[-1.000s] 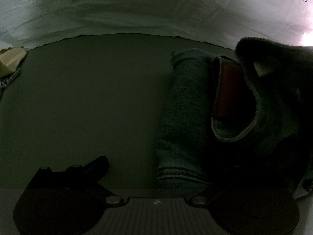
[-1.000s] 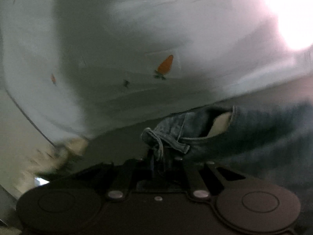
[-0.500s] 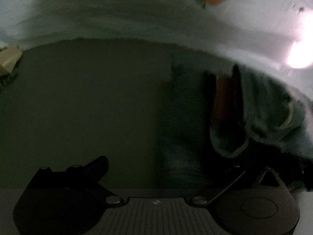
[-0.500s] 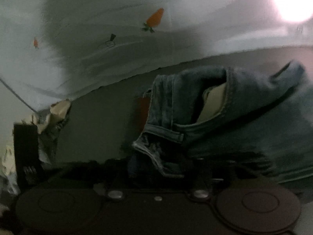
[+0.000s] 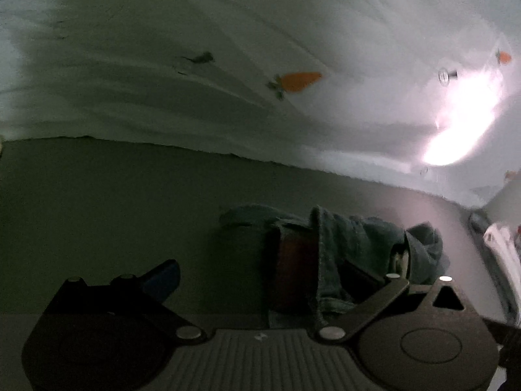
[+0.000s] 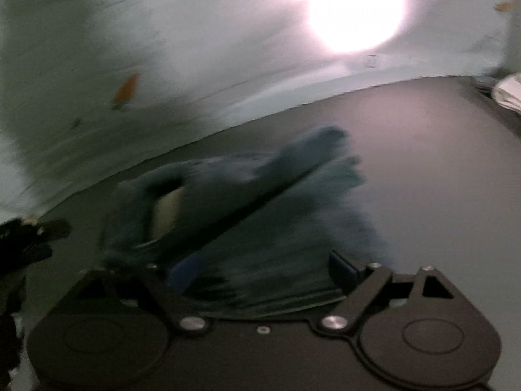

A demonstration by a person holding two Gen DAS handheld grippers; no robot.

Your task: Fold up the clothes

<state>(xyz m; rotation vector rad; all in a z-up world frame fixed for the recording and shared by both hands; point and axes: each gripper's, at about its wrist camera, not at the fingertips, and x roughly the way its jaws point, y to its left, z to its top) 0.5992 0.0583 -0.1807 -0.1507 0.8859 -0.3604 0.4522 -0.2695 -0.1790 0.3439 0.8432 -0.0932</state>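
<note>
Blue jeans lie folded on the dark grey surface, a red-brown patch showing at the waistband. My left gripper stands open over their near edge. Its left finger is clear of the cloth and its right finger is hidden behind the denim. In the right wrist view the jeans are blurred, with a pale pocket lining showing. My right gripper is opening just above them, with denim lying below the gap and neither pad pressing on it.
A white sheet with carrot prints hangs along the far edge of the surface, with a bright glare on it. White cloth lies at the far right. A dark object sits at the left edge of the right wrist view.
My right gripper has let go of the jeans' waistband, opened wide and swung right. The jeans have dropped onto the surface. The left gripper has risen and tilted up, still open.
</note>
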